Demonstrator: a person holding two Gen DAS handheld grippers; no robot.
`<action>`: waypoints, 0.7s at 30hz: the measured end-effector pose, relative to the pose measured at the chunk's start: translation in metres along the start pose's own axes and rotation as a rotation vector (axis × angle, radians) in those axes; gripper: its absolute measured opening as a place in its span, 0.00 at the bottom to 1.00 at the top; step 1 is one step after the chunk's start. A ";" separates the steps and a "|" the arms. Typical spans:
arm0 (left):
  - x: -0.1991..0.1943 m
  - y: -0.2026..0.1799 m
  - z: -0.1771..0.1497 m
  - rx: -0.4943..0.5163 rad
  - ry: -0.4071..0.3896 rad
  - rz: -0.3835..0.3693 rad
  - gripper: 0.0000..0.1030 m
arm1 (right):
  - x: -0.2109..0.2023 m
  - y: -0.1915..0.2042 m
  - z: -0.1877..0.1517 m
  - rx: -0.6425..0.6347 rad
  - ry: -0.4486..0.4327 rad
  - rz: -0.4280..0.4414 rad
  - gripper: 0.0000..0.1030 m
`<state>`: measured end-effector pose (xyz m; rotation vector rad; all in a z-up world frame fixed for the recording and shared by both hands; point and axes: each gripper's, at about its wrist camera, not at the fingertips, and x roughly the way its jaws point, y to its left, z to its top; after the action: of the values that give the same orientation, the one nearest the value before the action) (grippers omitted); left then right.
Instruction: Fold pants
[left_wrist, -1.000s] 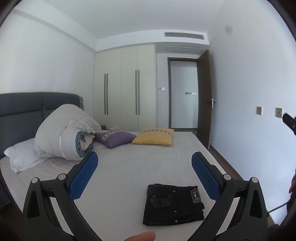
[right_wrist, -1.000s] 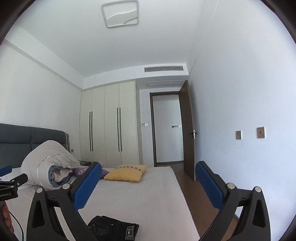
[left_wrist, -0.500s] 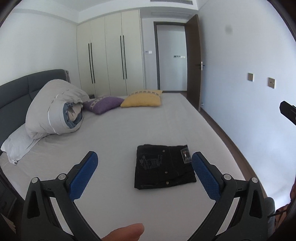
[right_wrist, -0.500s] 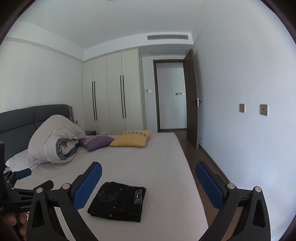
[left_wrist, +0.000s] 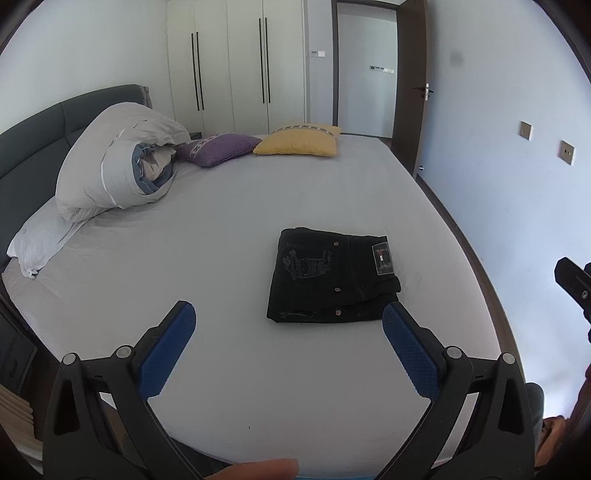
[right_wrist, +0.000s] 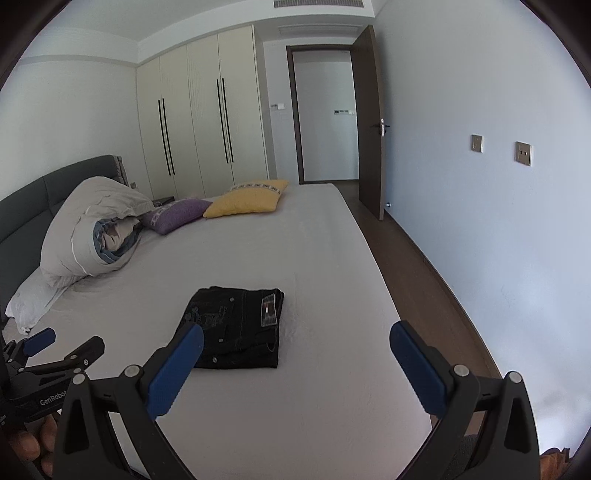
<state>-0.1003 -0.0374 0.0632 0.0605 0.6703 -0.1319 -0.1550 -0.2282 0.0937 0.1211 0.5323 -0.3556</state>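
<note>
At the far left of the grey-sheeted bed (left_wrist: 229, 229) lie one rolled grey duvet (left_wrist: 114, 162), one white pillow (left_wrist: 40, 236), one purple cushion (left_wrist: 218, 147) and one yellow cushion (left_wrist: 299, 142). One folded pair of black denim pants (left_wrist: 328, 275) lies near the bed's right edge, bare sheet all around it. The left gripper (left_wrist: 282, 334) and right gripper (right_wrist: 295, 352) both hang wide apart, holding nothing, above the near sheet.

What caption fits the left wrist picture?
Open left gripper hovers above folded black pants on the bed.
</note>
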 end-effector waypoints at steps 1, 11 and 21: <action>0.007 0.000 -0.001 -0.002 0.006 0.005 1.00 | 0.005 -0.001 -0.002 0.002 0.022 -0.001 1.00; 0.041 -0.002 -0.010 0.004 0.084 0.012 1.00 | 0.032 0.003 -0.018 -0.016 0.127 0.004 1.00; 0.073 -0.002 -0.017 -0.004 0.152 0.013 1.00 | 0.057 0.016 -0.026 -0.045 0.185 0.041 1.00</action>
<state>-0.0546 -0.0454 0.0041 0.0720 0.8214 -0.1145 -0.1155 -0.2253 0.0425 0.1222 0.7192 -0.2941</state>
